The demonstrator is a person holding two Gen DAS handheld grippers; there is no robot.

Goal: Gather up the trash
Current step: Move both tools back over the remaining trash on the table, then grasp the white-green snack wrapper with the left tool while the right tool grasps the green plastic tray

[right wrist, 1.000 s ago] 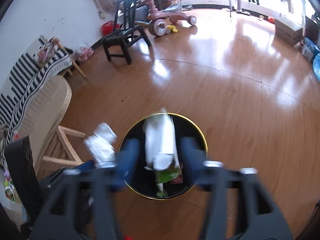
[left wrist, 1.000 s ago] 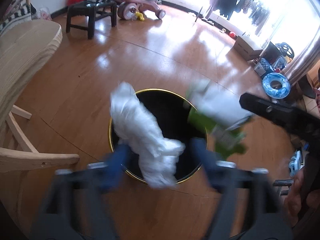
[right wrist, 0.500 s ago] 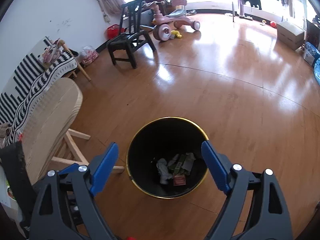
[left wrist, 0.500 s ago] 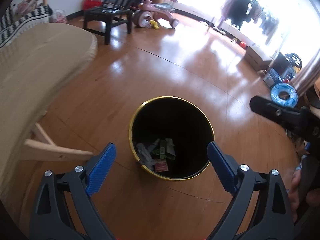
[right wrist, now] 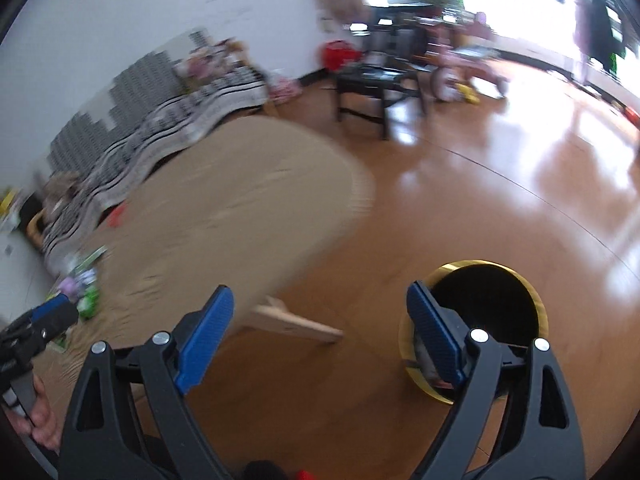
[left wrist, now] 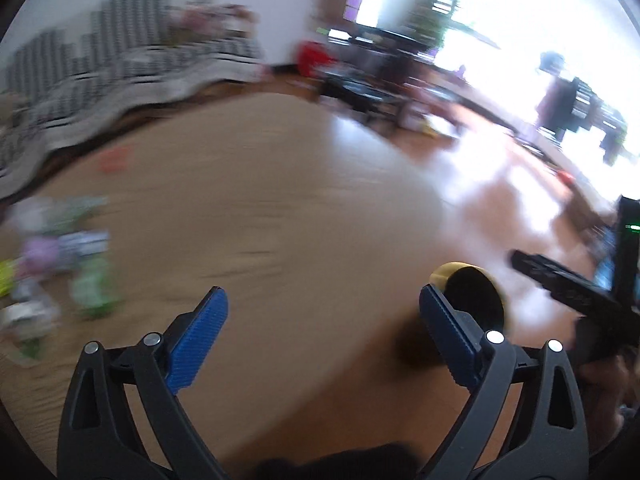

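Both views are motion-blurred. My left gripper [left wrist: 324, 332] is open and empty above the wooden table [left wrist: 260, 208]. Blurred trash wrappers [left wrist: 56, 264], green, purple and white, lie at the table's left. A small red piece [left wrist: 114, 159] lies farther back. The black bin with a gold rim [left wrist: 474, 300] stands on the floor at the right, partly behind my right finger. My right gripper [right wrist: 320, 332] is open and empty over the floor between the table [right wrist: 240, 216] and the bin [right wrist: 480, 312]. Trash lies in the bin, mostly hidden. The wrappers [right wrist: 82, 284] show at far left.
A striped sofa [right wrist: 160, 120] runs behind the table. A black chair [right wrist: 376, 80] and a pink tricycle [right wrist: 464, 68] stand at the back. The table's wooden leg [right wrist: 296, 322] juts toward the bin. The other gripper shows at each view's edge [left wrist: 572, 292], [right wrist: 36, 328].
A second ago both grippers let their trash fall into the bin. Since then both have stayed open and swung left and up, from over the bin toward the table.
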